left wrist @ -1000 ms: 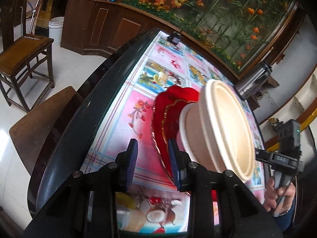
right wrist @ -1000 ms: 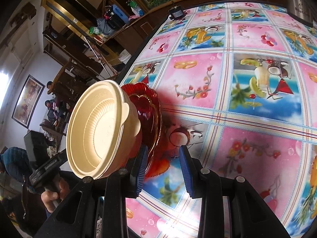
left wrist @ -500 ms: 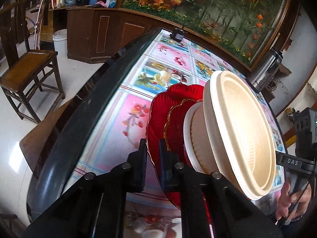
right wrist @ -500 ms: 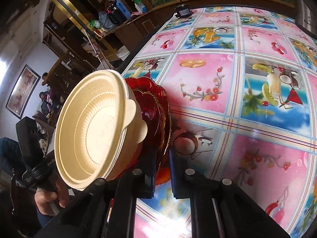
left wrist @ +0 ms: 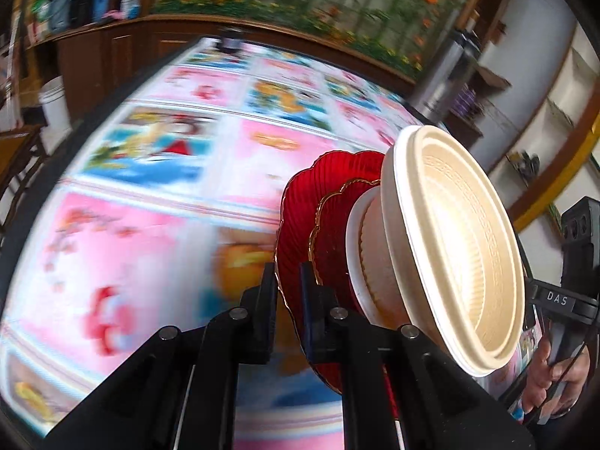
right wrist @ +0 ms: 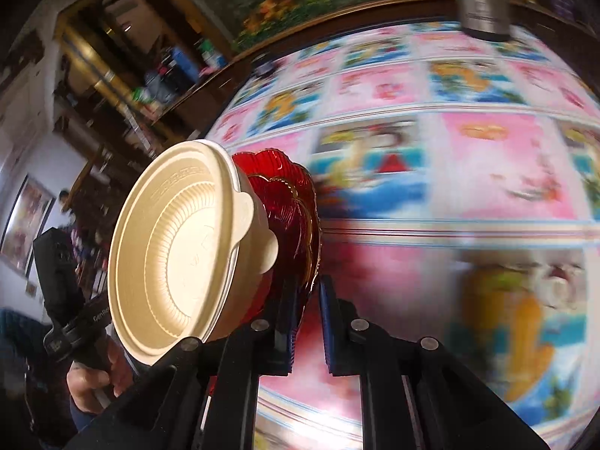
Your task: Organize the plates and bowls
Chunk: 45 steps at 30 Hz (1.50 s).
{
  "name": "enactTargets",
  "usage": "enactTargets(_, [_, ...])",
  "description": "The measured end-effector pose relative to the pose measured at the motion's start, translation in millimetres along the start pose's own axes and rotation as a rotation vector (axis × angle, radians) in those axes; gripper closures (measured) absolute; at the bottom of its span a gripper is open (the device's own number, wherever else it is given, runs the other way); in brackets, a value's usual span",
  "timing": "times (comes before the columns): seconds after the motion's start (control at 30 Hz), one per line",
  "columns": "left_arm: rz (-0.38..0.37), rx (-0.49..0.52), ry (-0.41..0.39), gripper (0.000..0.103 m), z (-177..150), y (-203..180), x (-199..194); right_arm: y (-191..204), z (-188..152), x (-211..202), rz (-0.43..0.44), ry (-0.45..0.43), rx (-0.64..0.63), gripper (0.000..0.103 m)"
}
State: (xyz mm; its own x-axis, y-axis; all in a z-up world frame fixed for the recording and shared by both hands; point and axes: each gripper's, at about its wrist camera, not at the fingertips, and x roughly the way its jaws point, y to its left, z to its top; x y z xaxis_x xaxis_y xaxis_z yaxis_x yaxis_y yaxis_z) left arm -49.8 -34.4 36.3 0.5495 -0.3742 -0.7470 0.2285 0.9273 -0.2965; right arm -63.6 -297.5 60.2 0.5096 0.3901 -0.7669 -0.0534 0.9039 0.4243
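Observation:
A stack of dishes hangs between my two grippers above the table: a large red fluted plate (left wrist: 300,195) (right wrist: 285,183), a smaller gold-rimmed red plate (left wrist: 330,225) on it, and two nested cream bowls (left wrist: 461,240) (right wrist: 176,247) on top. My left gripper (left wrist: 287,281) is shut on the large red plate's rim on one side. On the opposite side my right gripper (right wrist: 307,300) is shut on the same rim. A hand (left wrist: 551,371) holds the right gripper's handle behind the bowls, and another hand (right wrist: 93,375) holds the left one.
The round table (left wrist: 150,187) (right wrist: 450,187) wears a pink and blue picture cloth, blurred by motion. A steel flask (left wrist: 446,67) (right wrist: 483,0) stands at its far edge, with a small dark object (left wrist: 230,41) further along. A wooden chair (left wrist: 15,150) and a white bucket (left wrist: 54,101) stand to the left.
Both grippers' jaws stood open around the red plate's rim, then closed on it. The stack has since travelled across the table with both hands, and the background now smears.

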Motion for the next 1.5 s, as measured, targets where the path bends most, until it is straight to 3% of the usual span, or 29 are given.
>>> enactTargets(0.17, [-0.022, 0.050, 0.027, 0.095, 9, -44, 28, -44, 4, -20, -0.046, -0.047, 0.082, 0.092])
enactTargets(0.37, [0.018, 0.081, 0.017, 0.095, 28, -78, 52, -76, 16, -22, -0.116, -0.100, 0.126, 0.092])
enactTargets(0.77, [0.073, 0.090, -0.014, 0.095, 33, -80, 61, -83, 38, -11, -0.133, -0.129, 0.122, 0.092])
enactTargets(0.87, [0.060, 0.073, 0.018, 0.094, 32, -77, 66, -80, 37, -10, -0.133, -0.126, 0.102, 0.087])
enactTargets(0.97, [0.057, 0.063, 0.008, 0.084, 30, -73, 62, -79, 35, -11, -0.124, -0.128, 0.095, 0.082])
enactTargets(1.03, [0.059, 0.053, 0.000, 0.068, 28, -69, 57, -78, 31, -17, -0.134, -0.141, 0.086, 0.075])
enactTargets(1.07, [0.059, 0.051, -0.010, 0.065, 27, -68, 54, -77, 28, -22, -0.145, -0.155, 0.082, 0.069])
enactTargets(1.17, [0.058, 0.055, -0.031, 0.051, 19, -63, 43, -75, 18, -40, -0.153, -0.190, 0.074, 0.066])
enactTargets(1.2, [0.055, 0.056, -0.039, 0.046, 16, -62, 39, -75, 14, -46, -0.157, -0.201, 0.075, 0.062])
enactTargets(1.27, [0.068, 0.064, -0.056, 0.036, 10, -62, 30, -74, 6, -55, -0.184, -0.223, 0.070, 0.045])
enactTargets(1.33, [0.088, 0.071, -0.079, 0.025, 4, -63, 20, -73, -2, -61, -0.204, -0.241, 0.063, 0.042])
enactTargets(1.5, [0.163, 0.148, -0.172, 0.017, -13, -79, -1, -69, -22, -62, -0.279, -0.261, 0.048, 0.025])
